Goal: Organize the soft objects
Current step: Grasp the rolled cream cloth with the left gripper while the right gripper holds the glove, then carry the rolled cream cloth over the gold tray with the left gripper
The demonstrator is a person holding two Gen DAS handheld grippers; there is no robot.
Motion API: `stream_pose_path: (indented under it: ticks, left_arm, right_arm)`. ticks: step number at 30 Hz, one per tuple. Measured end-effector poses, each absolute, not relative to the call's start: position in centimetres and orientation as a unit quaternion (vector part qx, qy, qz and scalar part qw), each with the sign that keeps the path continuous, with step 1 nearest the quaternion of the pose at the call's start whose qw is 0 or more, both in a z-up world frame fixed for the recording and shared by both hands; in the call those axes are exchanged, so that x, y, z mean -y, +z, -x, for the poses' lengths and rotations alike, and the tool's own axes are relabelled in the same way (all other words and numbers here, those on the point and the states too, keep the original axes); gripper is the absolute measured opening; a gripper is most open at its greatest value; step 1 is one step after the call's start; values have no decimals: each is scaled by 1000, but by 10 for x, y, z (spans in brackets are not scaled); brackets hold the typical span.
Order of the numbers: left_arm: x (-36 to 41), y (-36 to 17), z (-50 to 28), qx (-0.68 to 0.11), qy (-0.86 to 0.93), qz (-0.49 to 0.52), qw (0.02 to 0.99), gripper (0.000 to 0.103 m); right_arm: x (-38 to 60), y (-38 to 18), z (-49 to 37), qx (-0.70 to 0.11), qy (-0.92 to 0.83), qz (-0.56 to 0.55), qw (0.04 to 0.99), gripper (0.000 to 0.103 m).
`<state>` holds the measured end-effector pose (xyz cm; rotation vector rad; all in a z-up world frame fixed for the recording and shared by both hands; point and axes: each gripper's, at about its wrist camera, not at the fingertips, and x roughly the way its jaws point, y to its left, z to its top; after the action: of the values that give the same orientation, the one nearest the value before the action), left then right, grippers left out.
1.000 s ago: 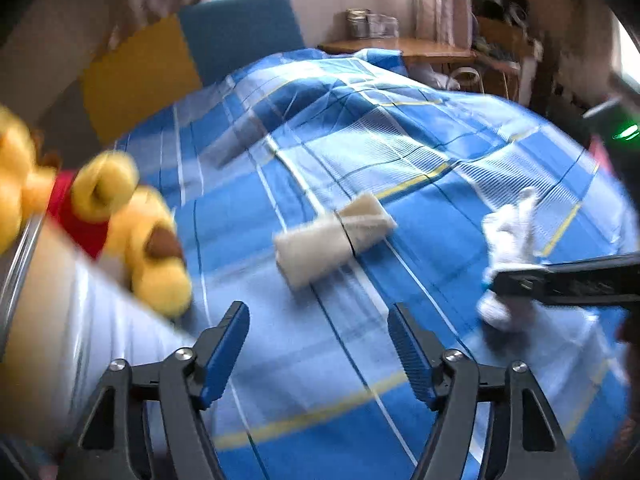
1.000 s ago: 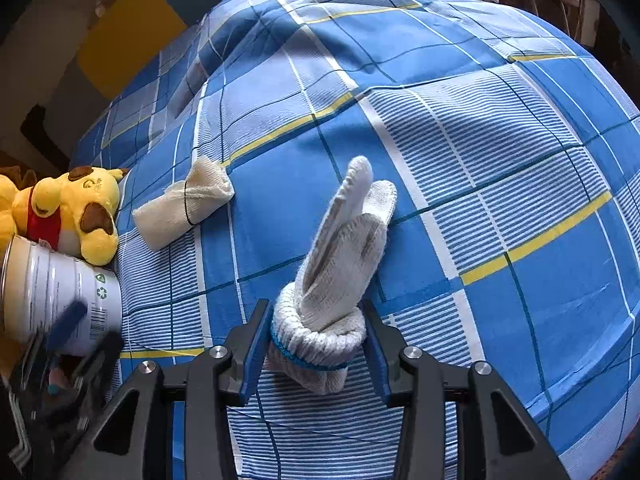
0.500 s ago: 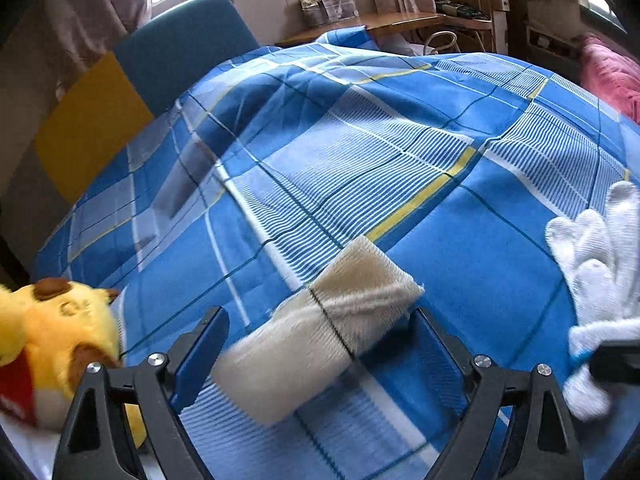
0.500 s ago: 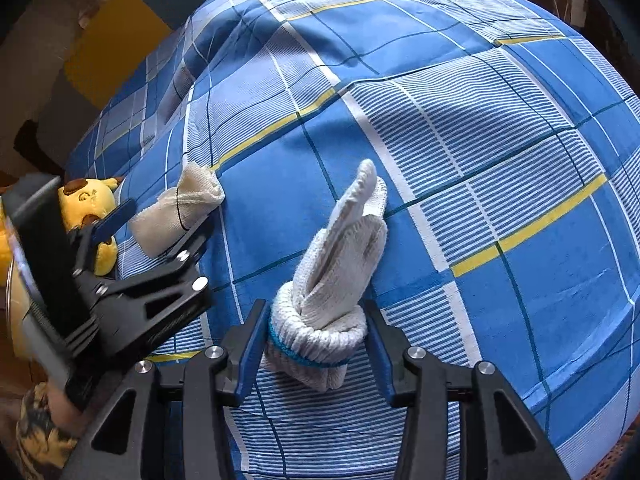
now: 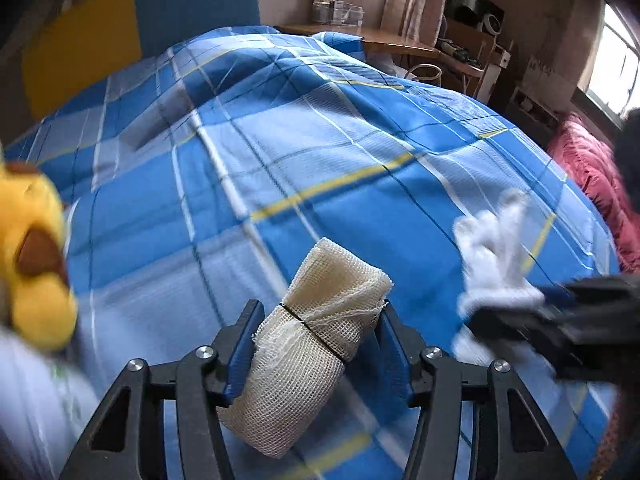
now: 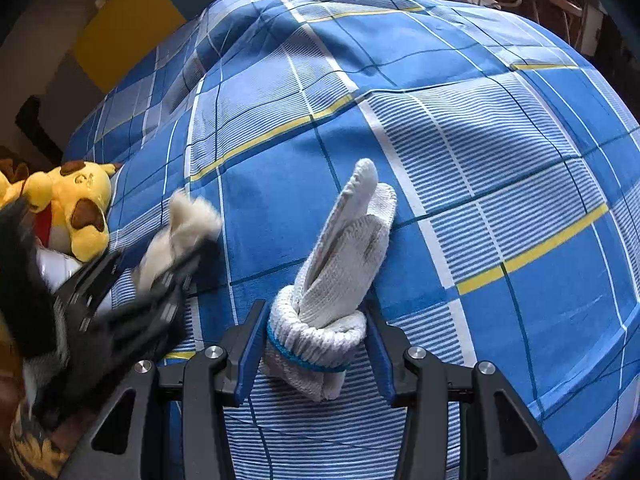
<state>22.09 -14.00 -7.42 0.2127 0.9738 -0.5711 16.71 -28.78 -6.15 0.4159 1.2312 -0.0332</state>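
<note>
My left gripper (image 5: 316,344) is shut on a cream gauze roll (image 5: 312,352) bound with a black band, just above the blue plaid bedspread (image 5: 320,160). My right gripper (image 6: 312,344) is shut on the cuff of a white knit glove (image 6: 336,272) with a blue trim; its fingers point away from me. The glove also shows blurred in the left wrist view (image 5: 492,256). The gauze roll and left gripper show blurred in the right wrist view (image 6: 176,236).
A yellow plush toy (image 6: 76,208) lies at the bed's left edge, also in the left wrist view (image 5: 36,264), next to a white can (image 6: 60,264). A pink blanket (image 5: 592,184) lies right of the bed. A desk (image 5: 380,40) stands beyond it.
My left gripper moved forward onto the gauze roll and closed on it. My right gripper keeps hold of the glove, almost unmoved.
</note>
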Motion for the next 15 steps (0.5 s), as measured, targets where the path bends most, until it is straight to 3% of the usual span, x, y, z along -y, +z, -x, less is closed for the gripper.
stream_pose_path:
  ticks: [15]
  left_arm:
    - [83, -79, -91, -490, -154, -103, 852, 58]
  right_arm:
    - [296, -70, -164, -569, 3, -216, 793, 53]
